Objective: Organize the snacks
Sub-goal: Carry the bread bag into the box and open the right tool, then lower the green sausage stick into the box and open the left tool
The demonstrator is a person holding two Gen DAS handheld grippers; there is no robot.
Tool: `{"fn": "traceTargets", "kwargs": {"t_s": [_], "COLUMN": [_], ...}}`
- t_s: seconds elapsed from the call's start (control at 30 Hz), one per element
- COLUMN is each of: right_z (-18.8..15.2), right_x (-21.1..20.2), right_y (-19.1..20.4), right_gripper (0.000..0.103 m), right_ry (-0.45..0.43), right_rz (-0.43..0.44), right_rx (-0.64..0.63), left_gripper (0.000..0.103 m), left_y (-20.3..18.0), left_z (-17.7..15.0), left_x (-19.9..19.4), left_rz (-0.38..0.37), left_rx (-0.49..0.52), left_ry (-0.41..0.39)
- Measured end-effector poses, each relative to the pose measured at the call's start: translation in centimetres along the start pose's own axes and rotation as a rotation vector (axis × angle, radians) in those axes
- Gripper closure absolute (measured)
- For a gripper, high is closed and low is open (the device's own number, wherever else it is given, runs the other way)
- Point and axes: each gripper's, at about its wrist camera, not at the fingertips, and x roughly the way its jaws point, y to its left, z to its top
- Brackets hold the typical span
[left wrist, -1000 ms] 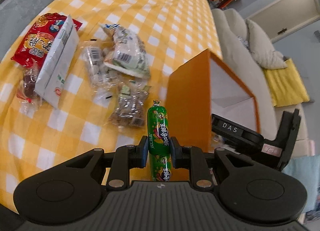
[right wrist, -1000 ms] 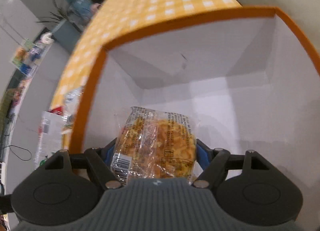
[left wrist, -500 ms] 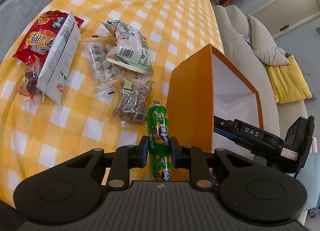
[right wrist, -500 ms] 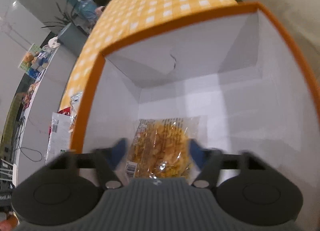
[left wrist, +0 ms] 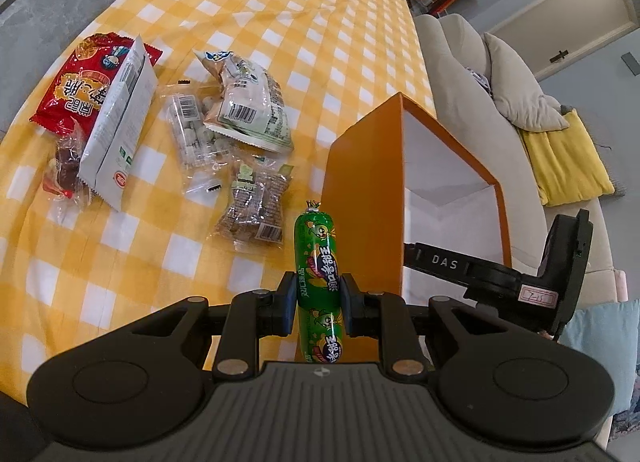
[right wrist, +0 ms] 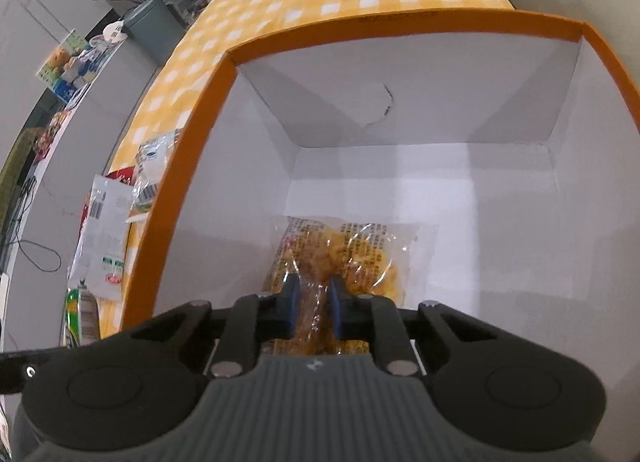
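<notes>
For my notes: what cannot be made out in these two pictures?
Left wrist view: orange box floor, hidden by its wall; green sausage lower end, behind left gripper.
Right wrist view: yellow packet near end, behind right gripper, jaws closing, empty, above it; table snacks, mostly behind box wall.

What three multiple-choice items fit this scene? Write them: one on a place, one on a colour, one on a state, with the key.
1. Where does the yellow snack packet lie?
A. inside the orange box
B. on the checked cloth
C. on the sofa

2. What colour is the sausage wrapper?
A. red
B. blue
C. green

3. How is the left hand-held gripper?
A. open and empty
B. shut on the sausage
C. out of view

Key: 1 A, the yellow snack packet rests on the white floor of the orange box. 2 C, the sausage is bright green. 3 B, the left hand-held gripper presses both pads on the sausage.
</notes>
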Motion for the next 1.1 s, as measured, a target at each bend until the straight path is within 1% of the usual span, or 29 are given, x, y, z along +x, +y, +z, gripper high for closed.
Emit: {"fn": "traceTargets", "kwargs": {"t_s": [0.07, 0.13, 0.2, 0.23, 0.27, 0.3, 0.33, 0.4, 0.47, 0.5, 0.53, 0.6, 0.63, 0.7, 0.77, 0.87, 0.93, 0.97, 1.03, 1.1], "right_z": [-0.3, -0.8, -1.3, -1.7, -1.9, -2.2, -2.2, -2.7, -3.2, -3.5, -3.7, -4.0, -4.1, -4.5, -5.0, -5.8, -6.2, -6.4, -6.7, -7.0], "right_x": [-0.9, -2.4, -4.6, -5.5, -6.2, -7.0, -7.6, -9.2, -10.8, -11.7, -12.5, -14.0, -14.8, -16.4, -17.8, -19.2, -19.9, -20.2, -20.5, -20.7], "right_y": [-0.4, -1.0, -1.7, -2.0, -2.1, -2.3, -2.1, -2.1, -2.6, -2.8, -3.0, -3.6, -3.8, -4.3, -5.1, -6.7, -7.5, -7.9, -8.5, -9.4], "right_gripper": [0.083, 0.081, 0.079, 0.074, 0.072, 0.064, 0.057, 0.054, 0.046, 0.035, 0.028, 0.023, 0.018, 0.013, 0.012, 0.012, 0.012, 0.012, 0.011, 0.008], "right_ry": [-0.015, -0.056, -0.111, -0.130, -0.143, -0.153, -0.154, -0.169, -0.192, -0.196, -0.196, -0.207, -0.217, -0.242, -0.269, -0.303, -0.308, -0.313, -0.320, -0.313], "right_rz": [0.011, 0.030, 0.057, 0.082, 0.093, 0.092, 0.079, 0.049, 0.046, 0.049, 0.055, 0.054, 0.044, 0.030, 0.036, 0.070, 0.083, 0.079, 0.069, 0.084], "right_rx": [0.032, 0.093, 0.158, 0.177, 0.188, 0.194, 0.187, 0.160, 0.146, 0.134, 0.116, 0.072, 0.058, 0.039, 0.037, 0.075, 0.088, 0.083, 0.078, 0.082], "left_gripper": [0.079, 0.079, 0.078, 0.079, 0.079, 0.079, 0.079, 0.078, 0.079, 0.078, 0.079, 0.079, 0.079, 0.078, 0.078, 0.078, 0.078, 0.078, 0.079, 0.078], "left_y": [-0.5, -1.2, -2.0, -2.3, -2.6, -3.1, -3.4, -4.2, -4.9, -5.5, -6.0, -7.5, -8.2, -10.0, -11.6, -13.7, -14.2, -14.3, -14.5, -14.8], "left_z": [-0.1, -0.2, -0.3, -0.4, -0.5, -0.7, -0.8, -1.1, -1.3, -1.5, -1.5, -1.9, -2.0, -2.5, -3.2, -4.0, -4.5, -4.7, -5.4, -5.9], "left_x": [-0.3, -0.7, -1.0, -1.2, -1.4, -1.7, -2.1, -3.0, -3.7, -4.0, -4.2, -4.2, -4.0, -2.9, -1.1, 2.6, 5.4, 6.4, 8.3, 10.0], "left_rz": [0.008, 0.046, 0.064, 0.067, 0.071, 0.080, 0.091, 0.108, 0.115, 0.116, 0.115, 0.101, 0.090, 0.068, 0.060, 0.028, -0.016, -0.036, -0.077, -0.097], "left_rx": [0.016, 0.031, 0.052, 0.059, 0.062, 0.070, 0.079, 0.077, 0.081, 0.088, 0.094, 0.108, 0.120, 0.153, 0.184, 0.207, 0.199, 0.193, 0.198, 0.208], "left_ry": [-0.009, -0.016, -0.027, -0.028, -0.029, -0.038, -0.051, -0.090, -0.115, -0.129, -0.135, -0.138, -0.135, -0.106, -0.063, 0.008, 0.068, 0.085, 0.100, 0.120]}}
